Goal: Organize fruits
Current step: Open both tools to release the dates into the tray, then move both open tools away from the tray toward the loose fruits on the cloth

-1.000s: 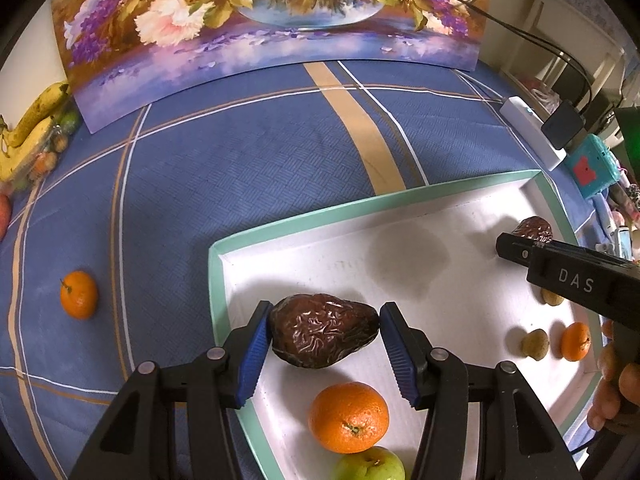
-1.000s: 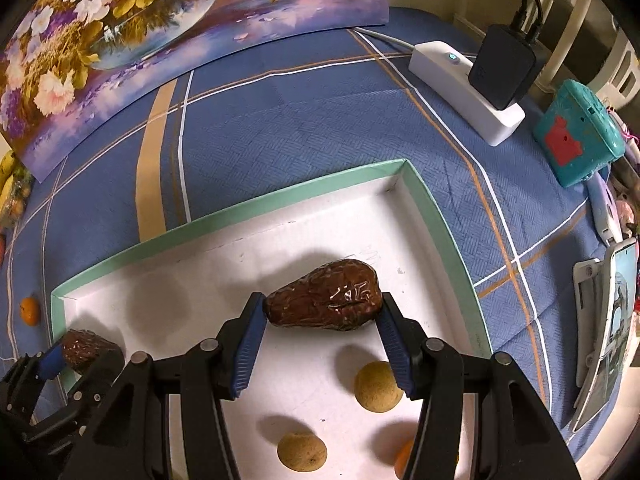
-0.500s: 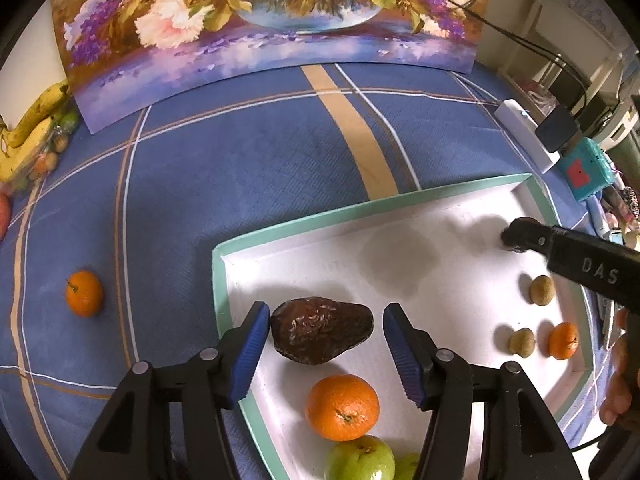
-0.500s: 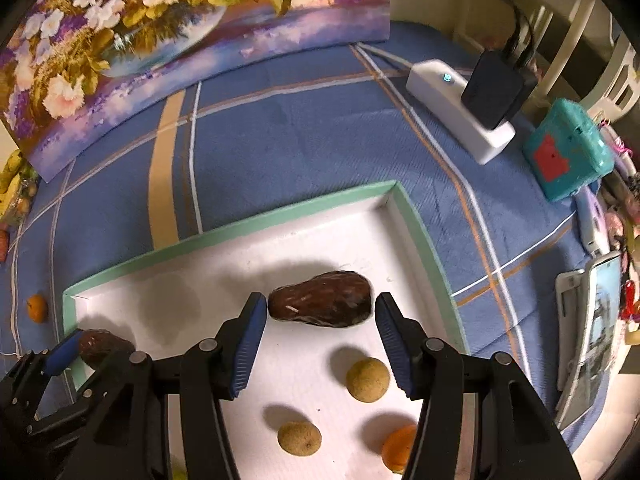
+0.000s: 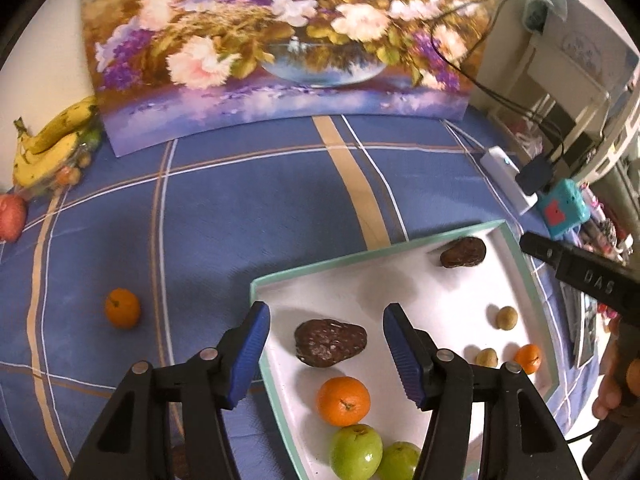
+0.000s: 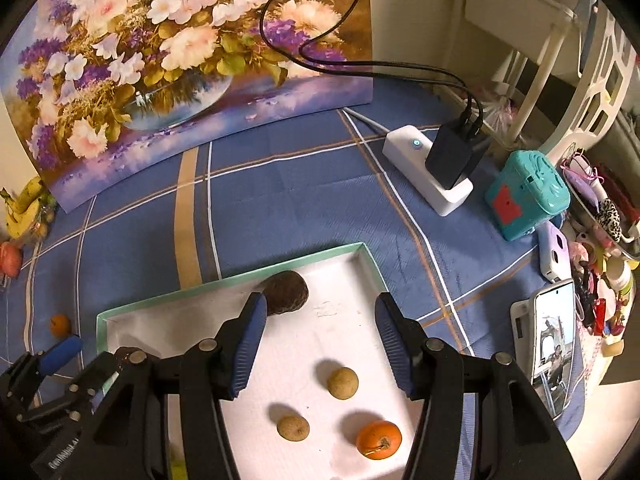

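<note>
A white tray with a teal rim [image 5: 360, 257] holds two dark brown wrinkled avocados. One avocado [image 5: 330, 342] lies near the tray's left edge, below my left gripper [image 5: 326, 309], which hangs open above it without touching. The other avocado [image 6: 286, 287] lies in the far corner, partly behind the left finger of my right gripper [image 6: 320, 304], which is open and empty above the tray. Also in the tray are an orange [image 5: 343, 401], two green apples [image 5: 355, 451], two small brown fruits [image 6: 342, 382] and a small orange [image 6: 379, 439].
One orange [image 5: 122, 307] lies alone on the blue checked cloth left of the tray. Bananas [image 5: 52, 140] and a red fruit [image 5: 12, 216] sit at the far left by the flower painting. A power strip [image 6: 428, 172], teal box [image 6: 528, 196] and phone [image 6: 552, 340] crowd the right side.
Both grippers have risen off their avocados, which stay lying in the tray. The left jaws widened a little as they let go. More of the table shows now.
</note>
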Tool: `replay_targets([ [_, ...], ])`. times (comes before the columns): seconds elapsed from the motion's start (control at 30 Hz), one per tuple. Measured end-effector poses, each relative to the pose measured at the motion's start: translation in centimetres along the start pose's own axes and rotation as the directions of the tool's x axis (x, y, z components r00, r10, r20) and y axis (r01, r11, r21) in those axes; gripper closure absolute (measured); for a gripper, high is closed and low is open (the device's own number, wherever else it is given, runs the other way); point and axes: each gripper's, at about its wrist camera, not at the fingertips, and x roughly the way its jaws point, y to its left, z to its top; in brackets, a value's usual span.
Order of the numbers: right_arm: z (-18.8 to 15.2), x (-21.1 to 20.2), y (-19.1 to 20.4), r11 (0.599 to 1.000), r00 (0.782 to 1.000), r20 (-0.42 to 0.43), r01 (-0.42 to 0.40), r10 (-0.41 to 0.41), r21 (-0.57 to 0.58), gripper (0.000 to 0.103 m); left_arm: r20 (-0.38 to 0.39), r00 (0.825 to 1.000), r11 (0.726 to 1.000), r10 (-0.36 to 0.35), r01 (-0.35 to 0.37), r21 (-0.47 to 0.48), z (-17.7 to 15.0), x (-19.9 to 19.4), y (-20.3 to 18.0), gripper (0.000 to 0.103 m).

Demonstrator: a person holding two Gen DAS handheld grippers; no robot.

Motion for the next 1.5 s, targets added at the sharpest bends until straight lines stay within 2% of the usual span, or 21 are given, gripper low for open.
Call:
replay_targets([
  [0.17, -0.3, 0.7, 0.3, 1.000, 1.000, -0.027, -0.004, 0.003, -0.014, 0.045, 0.008, 1.000, 0.997, 0.008, -0.007, -0.076, 0.2, -0.4, 2.3, 0.037],
  [0.37, -0.8, 1.9, 1.0, 0.999, 0.997, -0.070, -0.014, 0.011, -0.043, 0.045, 0.015, 0.998, 0.979, 0.055, -0.051, -0.197, -0.1, -0.4, 5.6, 0.021],
  [0.47, -1.1, 2.4, 1.5, 0.998, 0.996, -0.082, -0.019, 0.014, -0.061, 0.036, 0.010, 0.995, 0.963, 0.103, -0.097, -0.250, -0.5, -0.2, 7.3, 0.012],
  [0.67, -1.6, 3.1, 2.0, 0.997, 0.996, -0.089, -0.017, 0.011, -0.076, 0.032, -0.002, 0.988, 0.944, 0.154, -0.148, -0.294, -0.9, 0.2, 9.4, 0.006],
  [0.73, -1.8, 3.1, 2.1, 0.997, 0.996, -0.087, -0.041, 0.036, -0.062, 0.032, 0.000, 0.987, 0.939, 0.162, -0.154, -0.307, -1.1, 0.1, 9.8, 0.004],
  [0.8, -1.8, 3.2, 2.1, 0.997, 0.996, -0.084, -0.045, 0.039, -0.062, 0.032, 0.001, 0.986, 0.935, 0.168, -0.159, -0.317, -1.1, 0.1, 10.0, 0.000],
  [0.9, -2.0, 3.2, 2.2, 0.997, 0.996, -0.080, -0.046, 0.041, -0.063, 0.030, 0.005, 0.984, 0.933, 0.178, -0.167, -0.319, -1.3, -0.2, 10.3, 0.000],
  [0.93, -2.1, 3.2, 2.3, 0.997, 0.996, -0.079, -0.045, 0.040, -0.064, 0.024, 0.005, 0.984, 0.933, 0.179, -0.168, -0.318, -1.5, -0.3, 10.3, 0.000],
  [0.97, -2.2, 3.2, 2.3, 0.997, 0.996, -0.079, -0.043, 0.038, -0.064, 0.010, 0.008, 0.984, 0.933, 0.178, -0.166, -0.319, -1.6, -0.4, 10.4, 0.000],
  [1.0, -2.3, 3.1, 2.3, 0.997, 0.997, -0.074, -0.042, 0.037, -0.064, 0.009, 0.010, 0.984, 0.933, 0.177, -0.164, -0.319, -1.6, -0.5, 10.4, 0.000],
  [1.33, -2.9, 2.1, 2.6, 0.997, 0.997, -0.074, -0.036, 0.032, -0.066, 0.009, 0.036, 0.981, 0.935, 0.192, -0.172, -0.309, -2.7, -2.4, 11.2, 0.000],
  [1.5, -3.7, 1.8, 3.5, 0.995, 0.996, -0.083, -0.044, 0.037, -0.086, 0.009, 0.040, 0.977, 0.947, 0.210, -0.193, -0.256, -3.2, -3.3, 10.9, 0.000],
])
